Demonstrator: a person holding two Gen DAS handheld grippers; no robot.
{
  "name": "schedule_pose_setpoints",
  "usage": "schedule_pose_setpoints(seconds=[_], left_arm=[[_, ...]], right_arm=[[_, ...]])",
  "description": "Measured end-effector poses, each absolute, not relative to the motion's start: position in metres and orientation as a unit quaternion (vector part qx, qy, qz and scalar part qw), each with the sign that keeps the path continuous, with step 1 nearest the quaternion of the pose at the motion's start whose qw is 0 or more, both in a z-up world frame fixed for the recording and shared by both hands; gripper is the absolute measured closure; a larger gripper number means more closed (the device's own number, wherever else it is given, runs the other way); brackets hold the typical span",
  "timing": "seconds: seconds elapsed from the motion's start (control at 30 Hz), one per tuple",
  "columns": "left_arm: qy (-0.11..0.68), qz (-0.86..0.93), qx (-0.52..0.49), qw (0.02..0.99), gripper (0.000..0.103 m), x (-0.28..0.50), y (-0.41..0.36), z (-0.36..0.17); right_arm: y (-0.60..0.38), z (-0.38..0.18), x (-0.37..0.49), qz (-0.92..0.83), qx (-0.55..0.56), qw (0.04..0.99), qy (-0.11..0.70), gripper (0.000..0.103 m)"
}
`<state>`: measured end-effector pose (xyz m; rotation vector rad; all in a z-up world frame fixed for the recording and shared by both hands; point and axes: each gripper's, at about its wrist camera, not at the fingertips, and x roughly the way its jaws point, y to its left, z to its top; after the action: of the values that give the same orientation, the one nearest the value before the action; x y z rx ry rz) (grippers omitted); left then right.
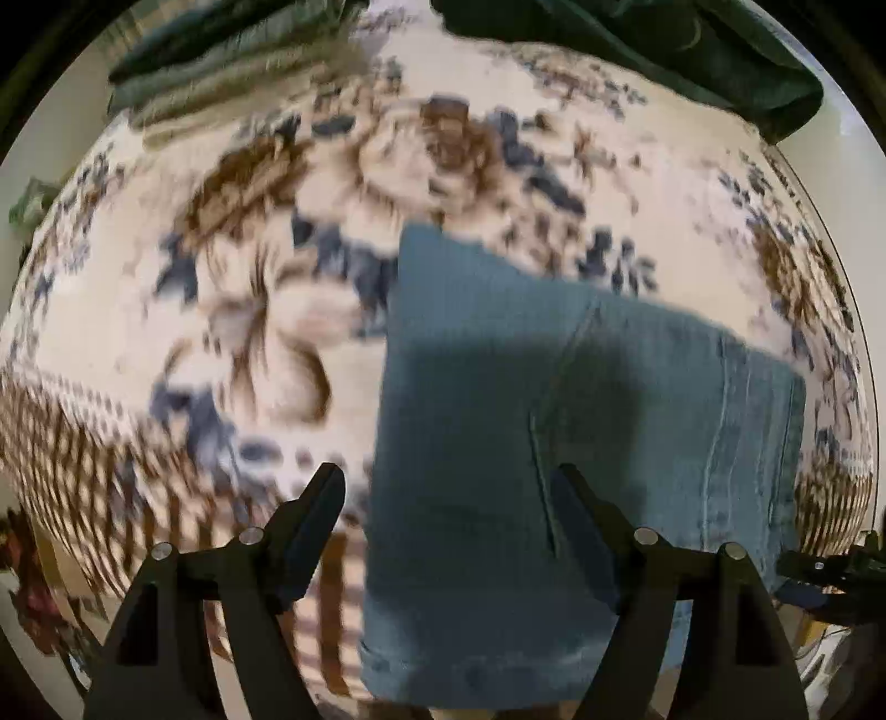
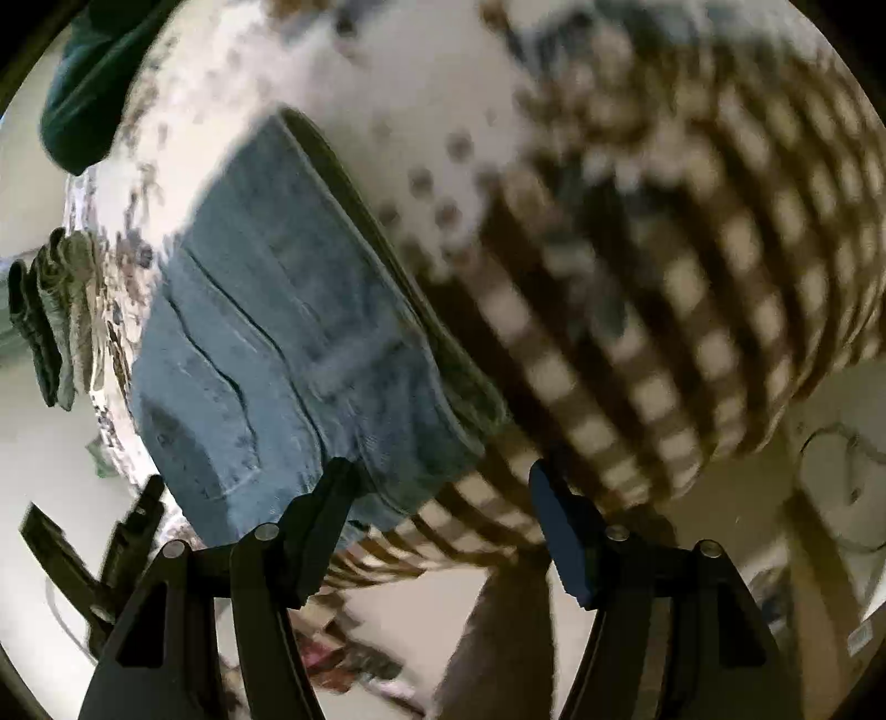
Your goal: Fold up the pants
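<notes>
Jeans first, left wrist view: folded light-blue denim pants (image 1: pixel 554 443) lie flat on a cream cloth w/ brown and blue floral print (image 1: pixel 221 277) covering the bench. Long axis runs from bottom of frame up and away, slightly tilted; one short end w/ a rolled hem sits nearest the camera, the far end is a straight folded edge. Seams and stitch lines run lengthwise along the right side. A dark shadow falls across the middle of the denim. Left hand-held gripper (image 1: pixel 448 487) hovers over the near end, fingers spread wide, nothing between them; its right finger overlaps the denim in view, contact can't be told. Dark green garment (image 1: pixel 664 50) is bunched at the far edge of the bench, well apart from the jeans. View is motion-blurred.

Right wrist view: same pants (image 2: pixel 288 343) seen as a compact rectangle, long axis diagonal from lower left to upper right, several layers showing along the right edge. Seam lines and a pocket outline visible on top. Right hand-held gripper (image 2: pixel 437 487) is spread, holding nothing, left finger just at the near corner of the denim. Cloth's brown checked border (image 2: pixel 664 277) is beside the pants. Stack of folded clothes (image 2: pixel 50 315) sits at far left.
</notes>
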<state>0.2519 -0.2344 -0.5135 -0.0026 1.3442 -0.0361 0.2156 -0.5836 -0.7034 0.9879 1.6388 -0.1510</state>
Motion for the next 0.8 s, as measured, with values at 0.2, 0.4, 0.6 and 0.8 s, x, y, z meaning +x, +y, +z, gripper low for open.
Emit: schedule_pose_setpoints(seconds=[0.2, 0.4, 0.6, 0.8], left_arm=[[0.639, 0.000, -0.039, 0.769, 0.027, 0.240, -0.224, -0.530], [0.638, 0.000, -0.044, 0.769, 0.027, 0.243, -0.219, -0.532], [0.644, -0.008, -0.088, 0.760, 0.027, 0.245, -0.207, -0.532], [0.630, -0.007, -0.166, 0.759, 0.027, 0.247, -0.173, -0.528]], right_arm=[[-0.578, -0.727, 0.201, -0.052, 0.531, 0.544, 0.648, 0.074], [-0.562, -0.672, 0.225, -0.050, 0.394, 0.665, 0.632, 0.085], [-0.561, -0.697, 0.219, -0.034, 0.440, 0.620, 0.649, 0.069], [-0.562, -0.725, 0.183, -0.005, 0.571, 0.573, 0.587, 0.037]])
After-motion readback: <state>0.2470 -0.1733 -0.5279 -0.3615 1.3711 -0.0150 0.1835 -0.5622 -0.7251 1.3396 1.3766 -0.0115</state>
